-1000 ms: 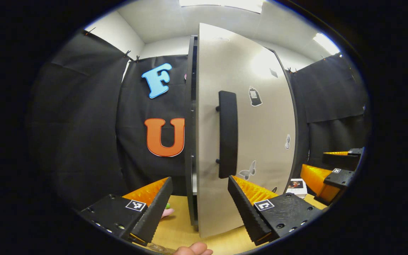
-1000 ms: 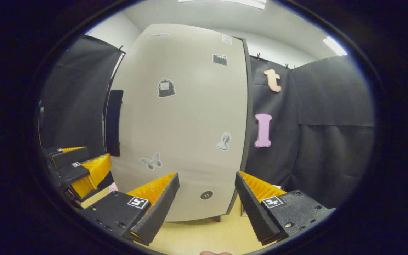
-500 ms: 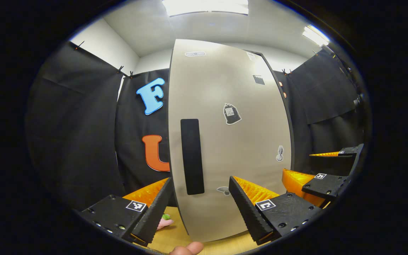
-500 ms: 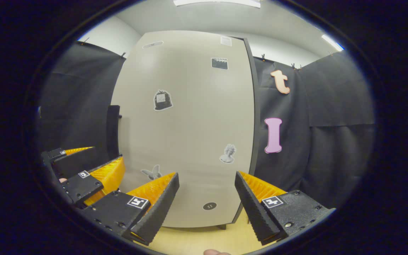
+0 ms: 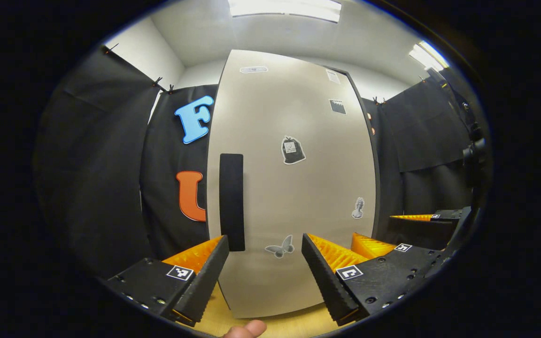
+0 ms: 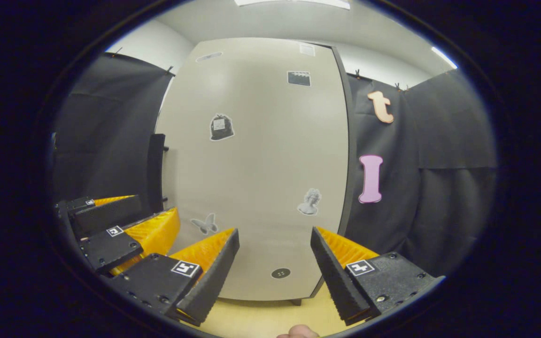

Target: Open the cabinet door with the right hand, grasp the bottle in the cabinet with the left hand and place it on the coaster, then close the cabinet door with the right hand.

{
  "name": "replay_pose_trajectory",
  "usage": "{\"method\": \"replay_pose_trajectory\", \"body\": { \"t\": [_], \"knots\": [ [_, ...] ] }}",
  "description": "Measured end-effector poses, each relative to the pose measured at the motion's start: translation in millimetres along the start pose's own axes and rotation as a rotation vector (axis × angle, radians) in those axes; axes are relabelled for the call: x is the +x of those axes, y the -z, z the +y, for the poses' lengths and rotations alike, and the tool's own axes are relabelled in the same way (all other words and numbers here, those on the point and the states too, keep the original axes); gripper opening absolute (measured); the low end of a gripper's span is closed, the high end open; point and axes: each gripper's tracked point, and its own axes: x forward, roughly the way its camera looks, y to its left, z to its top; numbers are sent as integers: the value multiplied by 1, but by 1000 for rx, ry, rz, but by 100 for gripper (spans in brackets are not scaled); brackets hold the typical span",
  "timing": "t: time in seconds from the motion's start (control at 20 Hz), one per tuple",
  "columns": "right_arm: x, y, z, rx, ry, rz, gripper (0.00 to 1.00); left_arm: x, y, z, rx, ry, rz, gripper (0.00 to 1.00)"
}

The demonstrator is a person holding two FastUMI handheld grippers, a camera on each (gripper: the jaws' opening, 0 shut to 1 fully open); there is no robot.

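While the cabinet door (image 5: 294,188) fills the middle of both views and looks flush with its dark frame, the left gripper (image 5: 265,270) and the right gripper (image 6: 274,267) hover side by side in front of it, each with its fingers spread wide and nothing between them. In the left gripper view the right gripper sits low at the right; in the right gripper view the left one sits low at the left, near the black handle (image 5: 231,202), which runs vertically along the door's left edge.

Neither the bottle nor the coaster can be placed from these views — with the door apparently closed, the task reads as at its very end or its very start, and the frames alone do not settle which.

Risks from here, as a judgement: if the door is only resting near its frame and not latched, it could swing back out, since no finger touches it. The two grippers are close together, so a careless move could knock one against the other or against the handle.

Stickers dot the door — a sack-shaped sticker (image 5: 292,150), a butterfly sticker (image 5: 279,247), a bust sticker (image 5: 358,208) and a small dark tag (image 5: 337,106). Any writing on them is too small to read. A fingertip (image 5: 247,328) shows at the near edge over the wooden table (image 5: 280,324).
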Motion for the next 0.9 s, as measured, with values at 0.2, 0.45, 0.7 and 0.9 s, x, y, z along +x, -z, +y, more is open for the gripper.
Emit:
{"method": "replay_pose_trajectory", "body": {
  "t": [0.2, 0.45, 0.7, 0.9],
  "knots": [
    [-1, 3, -6, 19, -3, 7, 99, 8, 12, -7, -33, 0, 41, 95],
    [-4, 4, -9, -10, -13, 10, 98, 9, 10, -17, -29, 20, 39, 95],
    [-9, 3, -13, -19, -6, 9, 98, 11, 14, -17, -36, 9, 47, 95],
    [-14, 4, -13, -44, -7, 2, 98, 7, 9, -14, -39, 6, 44, 95]
  ]
}}
